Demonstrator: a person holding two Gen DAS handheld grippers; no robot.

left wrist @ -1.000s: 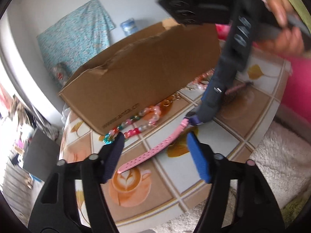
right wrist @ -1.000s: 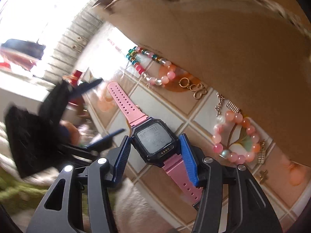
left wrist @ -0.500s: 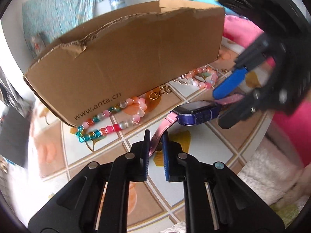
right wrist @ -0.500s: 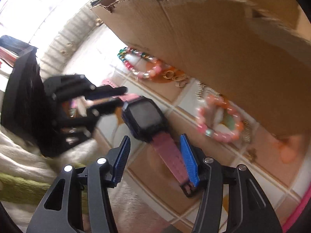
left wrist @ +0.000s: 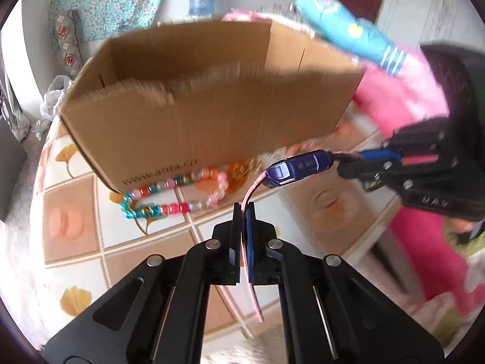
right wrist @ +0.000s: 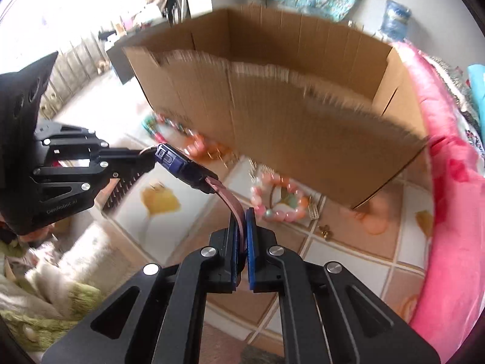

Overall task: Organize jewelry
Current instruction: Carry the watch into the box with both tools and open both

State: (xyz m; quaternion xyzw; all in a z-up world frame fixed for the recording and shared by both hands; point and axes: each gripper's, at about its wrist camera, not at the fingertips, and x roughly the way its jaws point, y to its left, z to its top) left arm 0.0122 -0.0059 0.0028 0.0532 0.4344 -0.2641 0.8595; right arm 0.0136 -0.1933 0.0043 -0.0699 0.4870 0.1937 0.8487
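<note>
The watch (left wrist: pixel 298 166) has left the desk (left wrist: pixel 127 236); both jaws pinch its pink straps. Keep it taut and level toward the box (left wrist: pixel 212 106).

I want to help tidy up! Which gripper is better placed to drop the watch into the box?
Probably neither alone: the left gripper and right gripper each pinch one strap of the watch, lifted before the cardboard box.
</note>
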